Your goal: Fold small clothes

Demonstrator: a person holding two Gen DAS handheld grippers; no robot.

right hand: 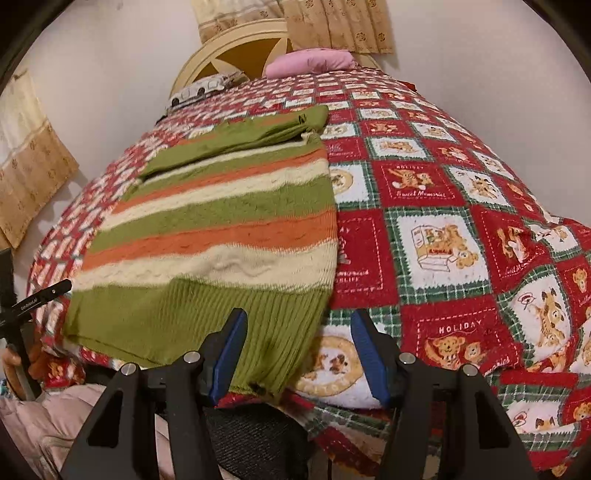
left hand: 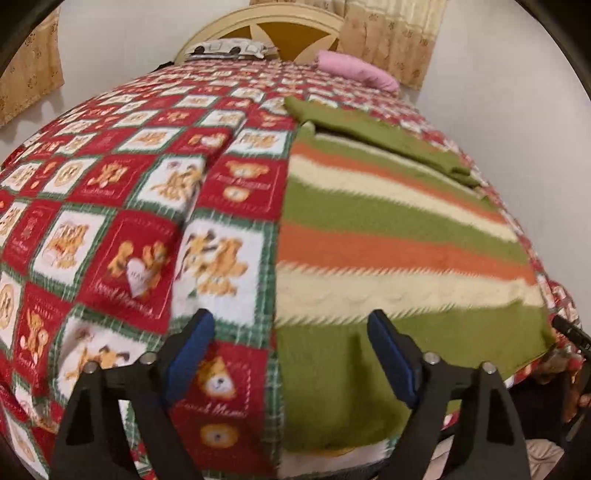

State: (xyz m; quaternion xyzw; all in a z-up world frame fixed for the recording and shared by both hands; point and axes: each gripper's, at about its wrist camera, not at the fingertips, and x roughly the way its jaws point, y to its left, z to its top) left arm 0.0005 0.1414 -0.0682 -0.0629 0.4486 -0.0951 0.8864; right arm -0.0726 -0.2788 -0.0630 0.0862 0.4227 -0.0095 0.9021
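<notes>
Left wrist view: left gripper at 6 o'clock, jaws apart, nothing pinched, blue pads straddling the sweater's left edge at its green hem
Right wrist view: right gripper at 6 o'clock, jaws apart, released, hanging over the hem's right corner near the bed edge
Sweater: green, orange and cream stripes, lying flat on the blanket, ribbed hem nearest, 1 green sleeve folded across the top toward 12 o'clock
Blanket: red and white teddy-bear squares, covers the bed
Other gripper: left one's black tip shows at 9 o'clock in right wrist view
Pink pillow: far end, 12 o'clock
Patterned pillow: far, 11 o'clock
Headboard: cream arch behind pillows
Curtains: beige, farthest
</notes>
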